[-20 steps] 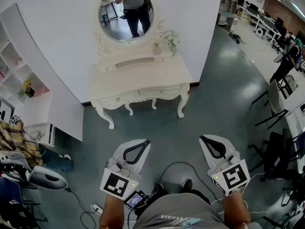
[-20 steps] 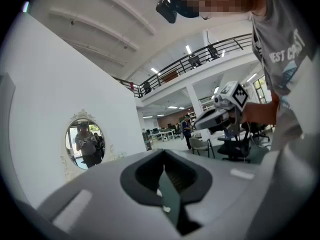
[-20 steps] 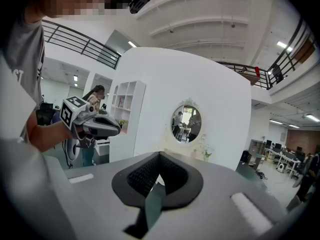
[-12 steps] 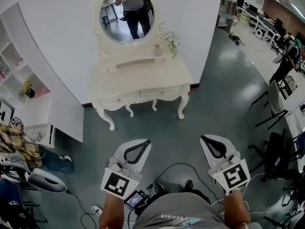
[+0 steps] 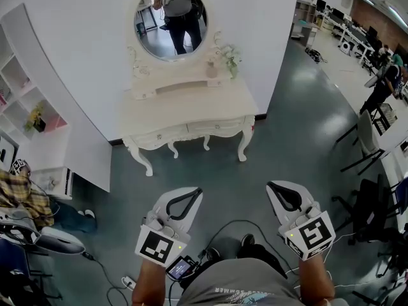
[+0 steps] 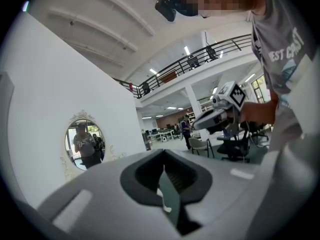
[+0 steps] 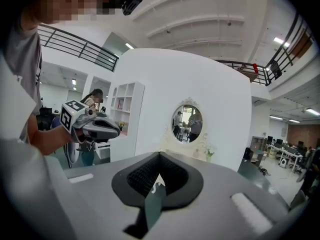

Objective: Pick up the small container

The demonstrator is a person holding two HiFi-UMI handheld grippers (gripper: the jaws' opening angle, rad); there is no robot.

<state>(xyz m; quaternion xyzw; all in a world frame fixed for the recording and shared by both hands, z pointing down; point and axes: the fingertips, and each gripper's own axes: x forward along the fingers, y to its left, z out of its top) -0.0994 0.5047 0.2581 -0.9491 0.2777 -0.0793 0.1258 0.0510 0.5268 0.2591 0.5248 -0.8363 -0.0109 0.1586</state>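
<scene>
A small pinkish container (image 5: 210, 68) stands on the raised back shelf of a white dressing table (image 5: 185, 110), next to a sprig of flowers (image 5: 229, 56) and under an oval mirror (image 5: 169, 19). The table is well ahead of me across the grey floor. My left gripper (image 5: 196, 190) and right gripper (image 5: 271, 185) are held low in front of my body, far short of the table. Each has its jaws together with nothing between them, as the left gripper (image 6: 163, 154) and right gripper (image 7: 159, 156) show in their own views. In the right gripper view the container (image 7: 195, 153) is tiny.
A white shelf unit (image 5: 25, 107) stands at the left, with bags and clutter (image 5: 25, 203) on the floor below it. Chairs and desks (image 5: 370, 132) line the right side, and a person (image 5: 382, 85) stands there. Cables (image 5: 115, 279) trail by my feet.
The person's shoe below has shifted a little and the head view has drifted slightly. Both grippers stay where they were, jaws together.
</scene>
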